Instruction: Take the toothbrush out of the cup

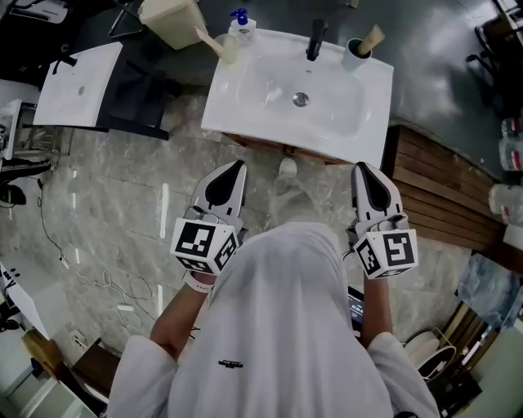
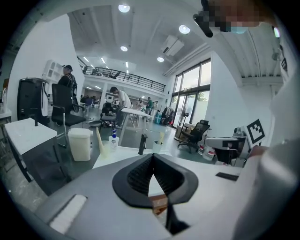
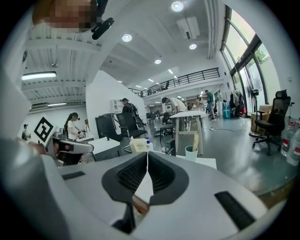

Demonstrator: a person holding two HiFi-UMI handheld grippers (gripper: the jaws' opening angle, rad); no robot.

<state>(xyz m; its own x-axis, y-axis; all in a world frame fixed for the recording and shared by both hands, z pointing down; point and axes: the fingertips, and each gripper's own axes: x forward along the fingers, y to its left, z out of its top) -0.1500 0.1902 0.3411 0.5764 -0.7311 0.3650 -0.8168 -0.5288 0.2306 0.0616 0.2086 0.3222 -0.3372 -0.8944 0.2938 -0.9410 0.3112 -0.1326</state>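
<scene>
A white sink (image 1: 245,106) stands ahead of me on the marble floor. At its far right corner is a white cup (image 1: 355,55) with a beige toothbrush (image 1: 373,37) leaning out of it; both gripper views show this cup (image 2: 157,146) (image 3: 191,153) far off. My left gripper (image 1: 237,167) and right gripper (image 1: 361,169) hang side by side in front of the sink, well short of the cup. Both are shut, jaws meeting at the tips with nothing between them (image 2: 152,157) (image 3: 147,153).
A black faucet (image 1: 315,39), a blue-pump soap bottle (image 1: 239,27) and a second cup with a brush (image 1: 222,47) line the sink's back edge. A beige bin (image 1: 172,20) stands behind. A wooden slatted platform (image 1: 441,188) lies to the right, another white basin (image 1: 78,86) to the left.
</scene>
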